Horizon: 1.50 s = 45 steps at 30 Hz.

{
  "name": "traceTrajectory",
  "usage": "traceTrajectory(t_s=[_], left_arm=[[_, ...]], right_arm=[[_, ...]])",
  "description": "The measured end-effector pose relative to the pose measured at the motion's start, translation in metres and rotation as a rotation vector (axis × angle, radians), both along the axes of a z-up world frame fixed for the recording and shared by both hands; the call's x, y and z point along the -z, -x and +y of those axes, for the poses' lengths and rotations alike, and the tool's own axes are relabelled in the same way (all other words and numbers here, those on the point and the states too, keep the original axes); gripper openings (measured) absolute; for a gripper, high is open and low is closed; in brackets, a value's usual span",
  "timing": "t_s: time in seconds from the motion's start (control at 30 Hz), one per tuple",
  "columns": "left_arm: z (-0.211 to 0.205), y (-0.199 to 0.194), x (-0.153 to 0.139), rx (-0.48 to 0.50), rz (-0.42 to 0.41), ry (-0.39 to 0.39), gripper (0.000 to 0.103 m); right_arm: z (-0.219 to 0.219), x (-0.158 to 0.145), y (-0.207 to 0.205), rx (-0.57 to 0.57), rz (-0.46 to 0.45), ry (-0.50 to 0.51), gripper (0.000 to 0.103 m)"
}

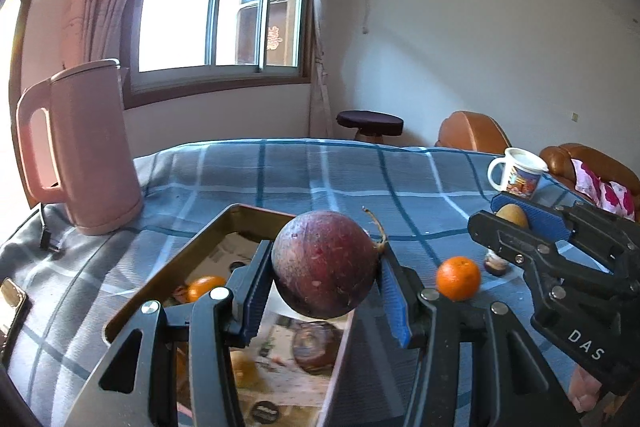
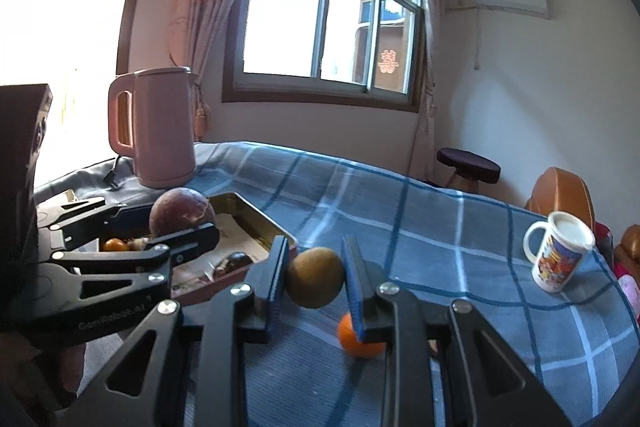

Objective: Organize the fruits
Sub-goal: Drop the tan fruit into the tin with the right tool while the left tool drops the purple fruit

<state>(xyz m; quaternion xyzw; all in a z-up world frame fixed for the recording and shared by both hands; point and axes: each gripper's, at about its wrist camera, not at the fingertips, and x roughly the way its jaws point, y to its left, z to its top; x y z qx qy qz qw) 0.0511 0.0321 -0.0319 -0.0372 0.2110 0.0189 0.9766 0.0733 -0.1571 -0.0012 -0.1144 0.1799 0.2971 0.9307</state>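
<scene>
- Passion fruit point(image 1: 325, 265) — dark purple, stem still on — is clamped between my left gripper point(image 1: 326, 283) pads, held in the air above the open tin tray point(image 1: 208, 239).
- Tray sits on the blue checked cloth point(image 1: 320, 171); inside I see an orange fruit point(image 1: 205, 287) and a printed paper liner.
- My right gripper point(image 2: 316, 285) is closed tight on a small brown round fruit point(image 2: 316, 277), just beside the tray's near corner.
- One mandarin point(image 2: 358, 341) lies loose on the cloth, below my right pads.
- Pink kettle point(image 1: 80, 147) stands behind the tray; mug point(image 2: 558, 253) well apart, far right.
- A small dark item sits on the cloth near the mandarin; can't tell what it is.
</scene>
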Motion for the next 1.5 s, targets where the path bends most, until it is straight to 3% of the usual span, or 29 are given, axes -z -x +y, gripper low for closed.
traceTrajectory(t_s=[0.9,1.5], left_arm=[[0.072,0.006,0.008,-0.152,0.039,0.029,0.052],[0.091,-0.004,0.015,-0.166,0.086,0.037,0.052]], right_arm=[[0.087,0.008,0.0,-0.139,0.026,0.058,0.03],[0.118,0.033,-0.009,-0.171,0.099,0.098,0.03]])
